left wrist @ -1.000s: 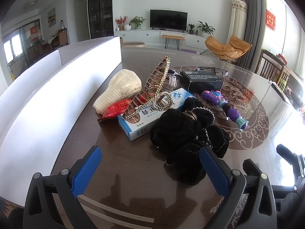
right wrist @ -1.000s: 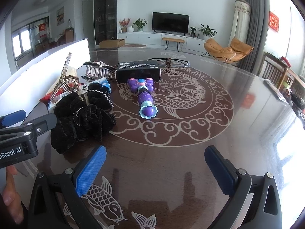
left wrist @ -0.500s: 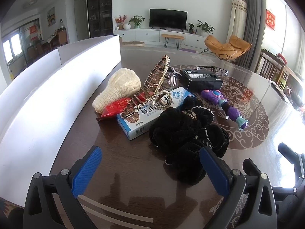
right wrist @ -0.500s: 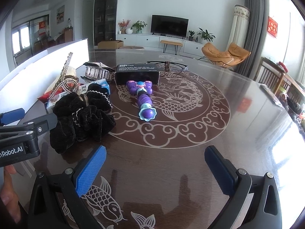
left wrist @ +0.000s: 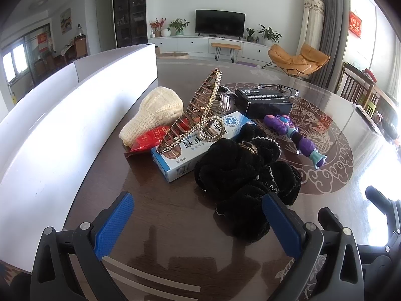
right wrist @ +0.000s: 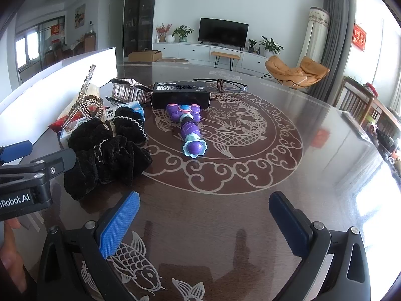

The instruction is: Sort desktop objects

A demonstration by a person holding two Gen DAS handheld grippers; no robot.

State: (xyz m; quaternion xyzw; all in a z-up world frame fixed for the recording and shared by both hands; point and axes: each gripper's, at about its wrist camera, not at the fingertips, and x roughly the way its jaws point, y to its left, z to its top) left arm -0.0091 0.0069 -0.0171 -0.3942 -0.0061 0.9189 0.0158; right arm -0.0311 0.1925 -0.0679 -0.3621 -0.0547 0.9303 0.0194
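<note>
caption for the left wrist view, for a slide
Open left gripper faces black scrunchies, a hair claw and a medicine box.

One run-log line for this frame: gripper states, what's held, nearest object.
left gripper: open, empty | right gripper: open, empty | nearest: black scrunchie, beside blue medicine box | purple toy wand: untouched on table

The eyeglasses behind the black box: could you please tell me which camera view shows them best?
The right wrist view: the eyeglasses show their whole front frame and folded temples beyond the black box. In the left wrist view, the box hides most of them.
</note>
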